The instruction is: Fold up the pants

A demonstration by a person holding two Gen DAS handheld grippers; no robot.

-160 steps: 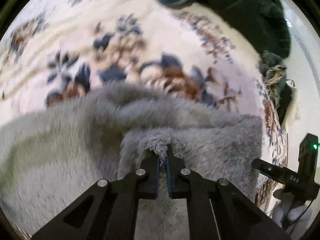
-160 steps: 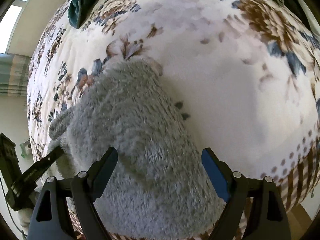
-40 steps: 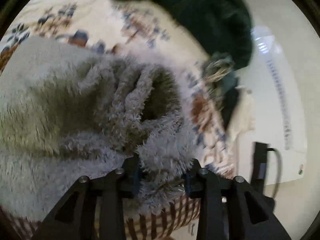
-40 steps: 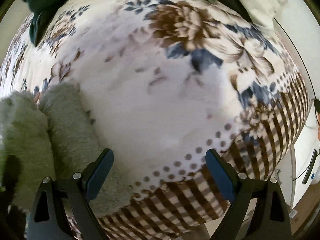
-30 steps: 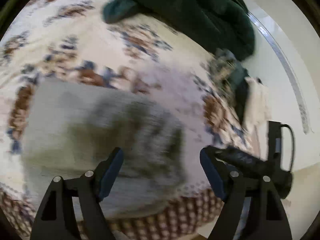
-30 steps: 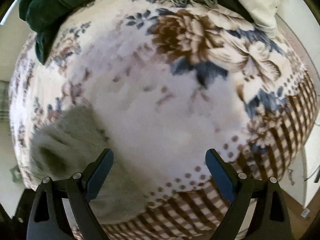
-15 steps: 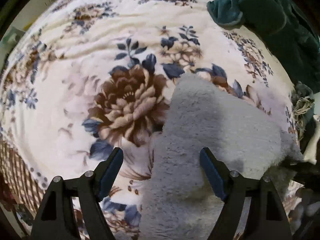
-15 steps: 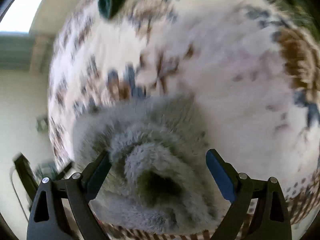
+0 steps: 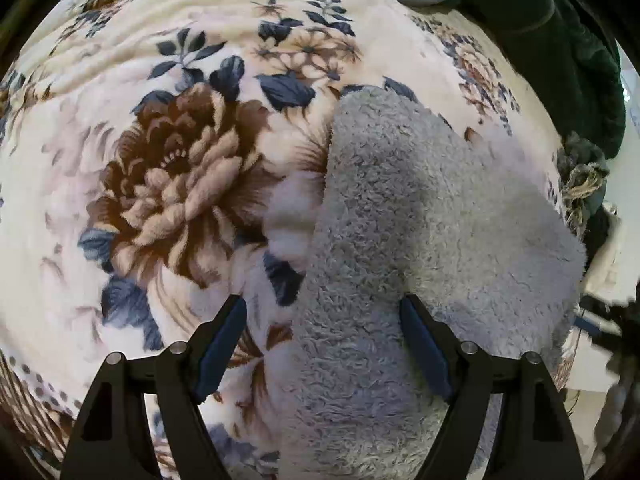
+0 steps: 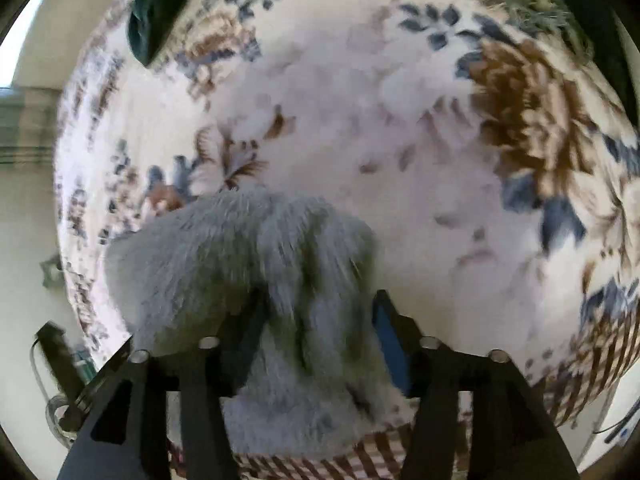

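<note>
The left gripper (image 9: 322, 334) gapes over the grey fleece pants (image 9: 420, 248), having let go; the right gripper (image 10: 320, 320), narrower than before, straddles a bunched fold on the floral blanket (image 9: 160, 184). Dark green clothes (image 9: 540, 20) lie beyond.

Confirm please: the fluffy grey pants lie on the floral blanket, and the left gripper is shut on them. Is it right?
Not quite. The fluffy grey pants do lie on the floral blanket, but the left wrist view shows the left gripper open, its fingers spread apart above the fabric, gripping nothing.
</note>
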